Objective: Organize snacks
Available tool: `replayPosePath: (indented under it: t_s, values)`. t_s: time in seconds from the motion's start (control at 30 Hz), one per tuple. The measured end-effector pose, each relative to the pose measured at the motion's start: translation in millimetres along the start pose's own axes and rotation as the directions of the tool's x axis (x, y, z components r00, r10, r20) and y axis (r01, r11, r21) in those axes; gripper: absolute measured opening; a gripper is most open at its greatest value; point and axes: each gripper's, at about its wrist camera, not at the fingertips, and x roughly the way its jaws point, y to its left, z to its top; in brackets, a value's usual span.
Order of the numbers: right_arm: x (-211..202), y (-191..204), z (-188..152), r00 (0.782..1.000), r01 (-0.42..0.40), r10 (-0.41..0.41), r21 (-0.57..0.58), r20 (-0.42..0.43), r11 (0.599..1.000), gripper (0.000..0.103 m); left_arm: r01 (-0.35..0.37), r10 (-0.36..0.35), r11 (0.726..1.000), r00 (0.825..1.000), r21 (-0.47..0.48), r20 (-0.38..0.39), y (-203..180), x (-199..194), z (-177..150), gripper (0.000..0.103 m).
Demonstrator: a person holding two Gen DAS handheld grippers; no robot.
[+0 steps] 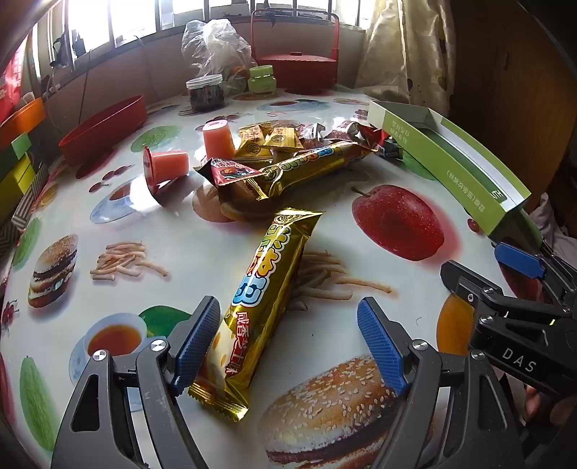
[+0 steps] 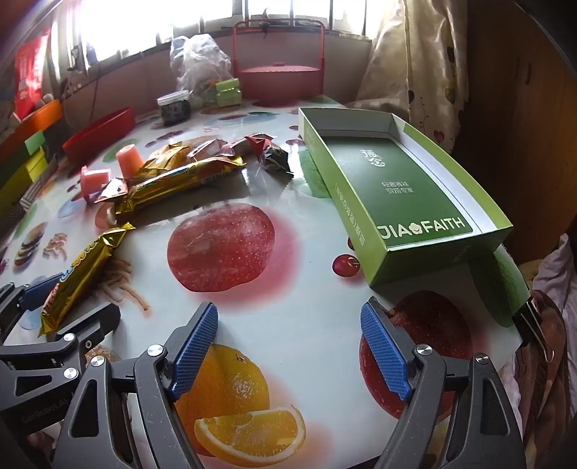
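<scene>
Two sets of jaws gape wide, nothing held. Our left gripper point(image 1: 288, 346) straddles the near gold snack bar point(image 1: 259, 310) lying on the tablecloth point(image 1: 202, 249); we should close mid-wrapper, squarely. Our right gripper point(image 2: 288, 350) hangs over bare cloth, near the empty green box point(image 2: 407, 187).

light: daylight from windows point(image 1: 119, 21) at the far edge, blown out white | glare: sheen on glossy table point(image 2: 310, 324) near its middle | shadows: soft, falling toward the near edge | distortion: fisheye bending, dark vignette corners | focus: sharp, slight softness far back
</scene>
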Motion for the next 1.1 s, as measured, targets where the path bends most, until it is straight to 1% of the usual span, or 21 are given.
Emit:
replayPosePath:
  t_s: [1.1]
  values:
    - [-1.1, 0.1, -1.2, 1.0, -0.002, 0.002, 0.002, 0.012, 1.0, 0.082, 0.005, -0.005, 1.0, 1.0, -0.003, 0.003, 0.6, -0.1, -0.1, 0.079]
